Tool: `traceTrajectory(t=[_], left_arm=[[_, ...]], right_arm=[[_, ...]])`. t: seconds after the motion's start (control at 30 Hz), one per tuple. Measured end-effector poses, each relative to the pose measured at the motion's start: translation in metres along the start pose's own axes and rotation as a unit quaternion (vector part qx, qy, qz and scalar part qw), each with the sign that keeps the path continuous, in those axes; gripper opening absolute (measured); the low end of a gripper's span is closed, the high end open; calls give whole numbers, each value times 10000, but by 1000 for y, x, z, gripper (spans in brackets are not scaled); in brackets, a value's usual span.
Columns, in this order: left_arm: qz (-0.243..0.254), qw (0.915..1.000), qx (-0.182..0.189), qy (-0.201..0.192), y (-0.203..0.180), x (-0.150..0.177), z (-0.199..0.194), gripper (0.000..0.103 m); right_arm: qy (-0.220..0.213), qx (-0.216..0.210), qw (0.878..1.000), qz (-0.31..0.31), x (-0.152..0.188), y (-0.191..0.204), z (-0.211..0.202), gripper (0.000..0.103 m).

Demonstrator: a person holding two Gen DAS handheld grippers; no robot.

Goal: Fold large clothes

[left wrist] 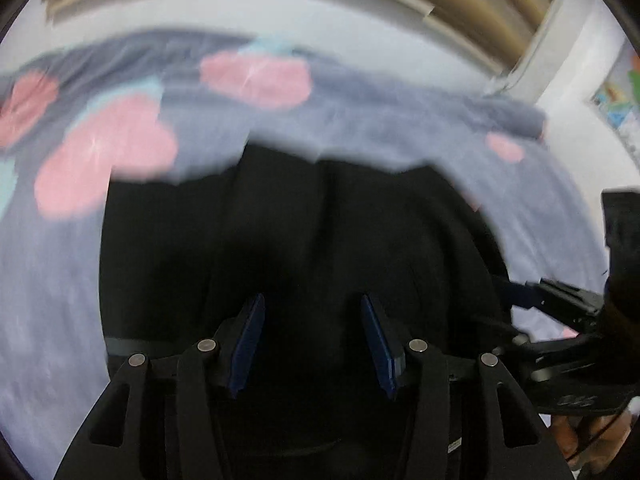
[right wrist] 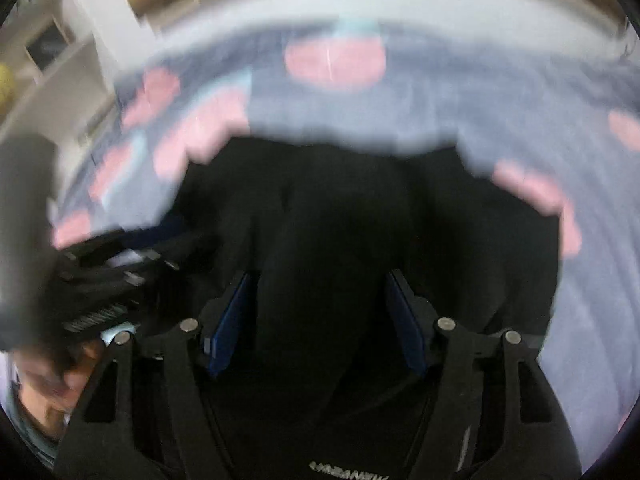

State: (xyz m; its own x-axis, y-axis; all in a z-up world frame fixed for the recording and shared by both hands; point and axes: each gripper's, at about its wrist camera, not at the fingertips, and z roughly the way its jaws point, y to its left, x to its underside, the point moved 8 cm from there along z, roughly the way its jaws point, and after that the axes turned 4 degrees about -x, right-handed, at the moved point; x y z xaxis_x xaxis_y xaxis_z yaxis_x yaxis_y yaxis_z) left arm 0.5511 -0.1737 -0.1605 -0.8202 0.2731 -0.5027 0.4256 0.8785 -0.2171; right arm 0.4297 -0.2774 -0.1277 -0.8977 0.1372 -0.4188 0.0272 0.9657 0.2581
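A black garment [left wrist: 304, 216] lies bunched on a lavender bedspread with pink shapes [left wrist: 104, 152]. My left gripper [left wrist: 312, 300] is open, its blue-padded fingers spread over the black cloth with nothing between them. My right gripper [right wrist: 320, 276] is also open above the same black garment [right wrist: 344, 200], which fills the space between and under its fingers. The right gripper shows at the right edge of the left wrist view [left wrist: 560, 300]; the left one shows at the left of the right wrist view [right wrist: 104, 280]. Both views are motion-blurred.
The bedspread [right wrist: 480, 92] spreads on all sides of the garment. A white bed edge and beige slatted wall [left wrist: 460, 8] run along the back. A white shelf unit [right wrist: 68, 64] stands at the far left in the right wrist view.
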Motion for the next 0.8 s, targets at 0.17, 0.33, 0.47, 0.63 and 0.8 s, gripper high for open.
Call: traceTrajectory(t=[0.17, 0.33, 0.47, 0.63, 0.8], left_arm=[[-457, 9982, -140, 350, 23, 53, 42, 37], [-191, 9990, -294, 262, 13, 37, 29, 37], [-139, 9988, 71, -457, 0, 0, -26, 37], [-36, 9960, 170, -882, -12, -50, -43, 40], [-198, 9996, 108, -181, 0, -52, 15, 40]], right_arm=[[167, -118, 9989, 432, 42, -26, 41, 64], [152, -418, 9978, 485, 29, -24, 16, 65], [-433, -807, 9927, 780, 4, -37, -42, 66], [-861, -551, 9865, 1279, -33, -82, -56, 76], [-318, -739, 9817, 1727, -29, -106, -2, 58]])
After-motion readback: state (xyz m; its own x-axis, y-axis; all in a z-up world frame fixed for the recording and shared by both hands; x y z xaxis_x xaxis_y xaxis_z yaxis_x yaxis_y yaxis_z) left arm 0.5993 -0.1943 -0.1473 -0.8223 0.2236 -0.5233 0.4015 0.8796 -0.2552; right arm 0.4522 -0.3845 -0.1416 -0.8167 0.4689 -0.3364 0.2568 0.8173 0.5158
